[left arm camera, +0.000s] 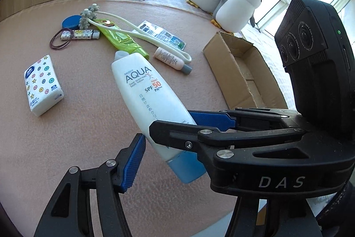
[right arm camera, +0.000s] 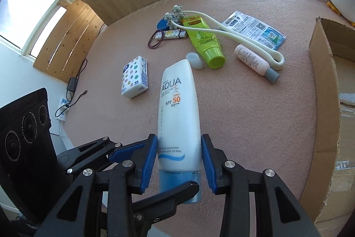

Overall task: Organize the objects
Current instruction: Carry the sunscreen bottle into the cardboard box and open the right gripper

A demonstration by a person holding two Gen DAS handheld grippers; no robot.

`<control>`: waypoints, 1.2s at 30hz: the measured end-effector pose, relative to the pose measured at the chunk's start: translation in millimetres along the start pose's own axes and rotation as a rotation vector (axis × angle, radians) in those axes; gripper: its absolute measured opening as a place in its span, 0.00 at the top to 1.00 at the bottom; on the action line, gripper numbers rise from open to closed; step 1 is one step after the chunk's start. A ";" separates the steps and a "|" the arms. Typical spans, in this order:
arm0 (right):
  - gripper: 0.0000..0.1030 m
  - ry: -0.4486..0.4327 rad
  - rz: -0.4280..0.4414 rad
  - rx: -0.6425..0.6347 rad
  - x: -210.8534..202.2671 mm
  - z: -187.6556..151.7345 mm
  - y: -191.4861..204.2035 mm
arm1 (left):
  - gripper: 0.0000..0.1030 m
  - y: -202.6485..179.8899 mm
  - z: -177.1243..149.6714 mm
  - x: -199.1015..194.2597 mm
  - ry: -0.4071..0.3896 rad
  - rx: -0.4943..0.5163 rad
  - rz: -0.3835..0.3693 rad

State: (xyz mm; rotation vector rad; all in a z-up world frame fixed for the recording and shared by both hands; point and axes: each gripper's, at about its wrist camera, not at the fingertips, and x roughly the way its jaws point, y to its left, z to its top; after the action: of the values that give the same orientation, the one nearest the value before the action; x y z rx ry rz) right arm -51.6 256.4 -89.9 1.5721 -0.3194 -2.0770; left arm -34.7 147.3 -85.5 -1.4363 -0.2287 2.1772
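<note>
A: Which step is this?

B: Picking up the sunscreen bottle [right arm camera: 178, 117] off the pink table [right arm camera: 255, 126]. The right gripper [right arm camera: 179, 161] has its blue pads at both sides of the bottle just above the blue cap, seemingly touching. The left gripper [left arm camera: 168, 141] straddles the same bottle, jaws wide, gripping nothing.

A: Next?

B: I'd judge a lift and carry to the cardboard box [right arm camera: 328, 90] on the right, once the left clears.

A: Any writing?

B: "AQUA", "SPF 50 PA+++", "New!", "body lotion"; "DAS" on a gripper body
</note>
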 end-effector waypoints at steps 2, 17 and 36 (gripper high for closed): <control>0.65 -0.031 -0.012 0.016 -15.8 -2.8 -7.5 | 0.37 -15.4 5.0 3.2 -0.004 0.026 -0.015; 0.65 -0.209 -0.125 0.202 -107.5 -46.5 -84.2 | 0.37 -145.9 24.6 49.2 0.049 0.252 -0.152; 0.47 -0.261 -0.127 0.322 -127.8 -66.9 -130.2 | 0.36 -186.1 21.8 74.2 0.099 0.321 -0.187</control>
State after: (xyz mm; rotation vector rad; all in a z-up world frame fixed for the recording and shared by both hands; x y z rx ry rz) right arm 3.9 441.2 -66.5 1.5278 -0.6941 -2.4309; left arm -16.1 346.3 -59.9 -1.2816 0.0225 1.8867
